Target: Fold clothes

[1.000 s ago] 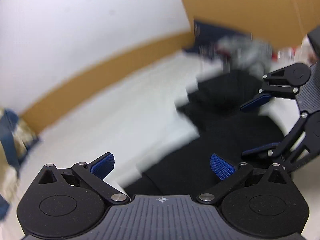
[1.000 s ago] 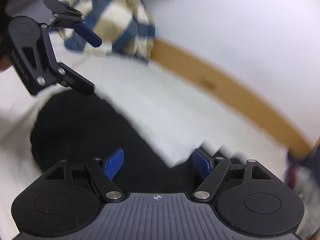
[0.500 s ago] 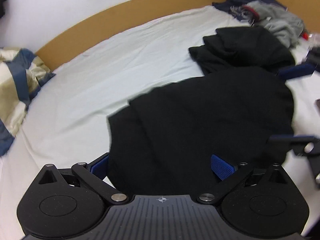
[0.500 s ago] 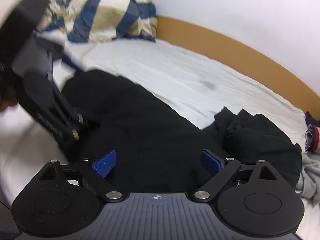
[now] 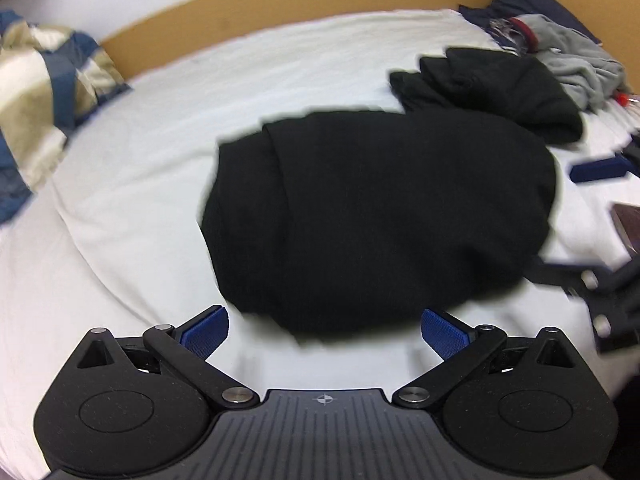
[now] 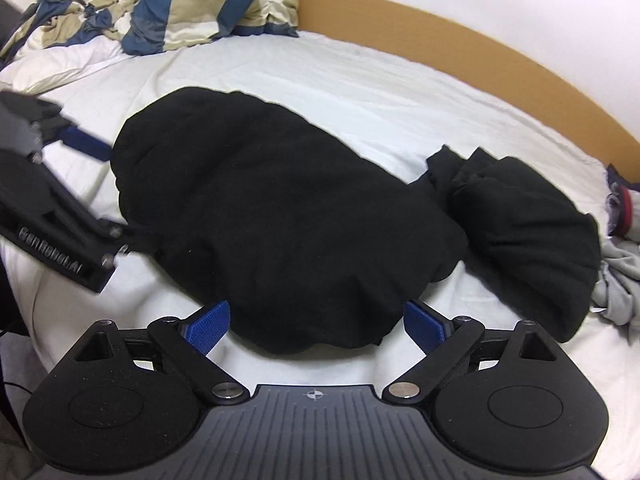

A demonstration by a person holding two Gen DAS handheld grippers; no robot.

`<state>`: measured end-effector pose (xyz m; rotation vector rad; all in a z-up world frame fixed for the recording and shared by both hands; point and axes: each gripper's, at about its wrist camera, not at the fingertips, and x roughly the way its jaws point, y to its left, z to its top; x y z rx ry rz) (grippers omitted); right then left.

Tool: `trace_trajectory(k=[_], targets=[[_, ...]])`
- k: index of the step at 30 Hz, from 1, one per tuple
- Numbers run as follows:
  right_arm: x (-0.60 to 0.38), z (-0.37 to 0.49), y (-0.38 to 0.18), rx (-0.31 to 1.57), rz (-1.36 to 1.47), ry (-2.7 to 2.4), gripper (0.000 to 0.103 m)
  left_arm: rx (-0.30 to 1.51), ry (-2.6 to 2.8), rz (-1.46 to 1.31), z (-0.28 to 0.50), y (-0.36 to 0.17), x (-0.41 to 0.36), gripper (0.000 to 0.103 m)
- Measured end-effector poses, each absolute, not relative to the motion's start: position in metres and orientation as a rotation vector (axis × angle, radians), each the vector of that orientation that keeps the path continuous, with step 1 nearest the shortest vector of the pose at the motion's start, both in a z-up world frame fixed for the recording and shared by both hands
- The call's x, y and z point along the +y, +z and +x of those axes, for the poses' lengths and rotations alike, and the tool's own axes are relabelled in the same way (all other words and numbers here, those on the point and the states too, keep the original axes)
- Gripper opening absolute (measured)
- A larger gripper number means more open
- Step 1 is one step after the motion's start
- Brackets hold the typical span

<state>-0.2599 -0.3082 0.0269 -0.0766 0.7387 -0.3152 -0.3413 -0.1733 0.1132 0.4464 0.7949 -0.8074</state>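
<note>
Since half a second ago, you are pulling both grippers back off the large black folded garment (image 5: 376,216), so white sheet is now showing between its near edge and your fingertips. It is lying in a rounded heap mid-bed on the white bedsheet (image 5: 152,152), its far right corner touching a second bunched black garment (image 6: 524,236). Open sheet is lying to the left, up to the tan wooden bed frame (image 5: 248,12) and the blue-and-beige checked duvet (image 6: 168,4). Crumpled grey clothing (image 5: 576,64) is crowding the right edge. Your left gripper (image 5: 324,330) is hovering low before the near hem, jaws spread wide and holding nothing. Your right gripper (image 6: 316,324) is doing likewise, jaws wide apart and empty.
</note>
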Motion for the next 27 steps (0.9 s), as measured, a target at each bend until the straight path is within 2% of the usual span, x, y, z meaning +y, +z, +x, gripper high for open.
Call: trace_trajectory(k=[3,27], targets=[[-0.304,-0.267,0.024,0.720,-0.027,-0.284,0.099,0.810,-0.819,0.427,-0.349,0.107,-0.160,0.102],[-0.305,-0.241,0.016,0.768,-0.065,-0.291,0.099,0.810,-0.809,0.439,-0.345,0.093,-0.149,0.102]])
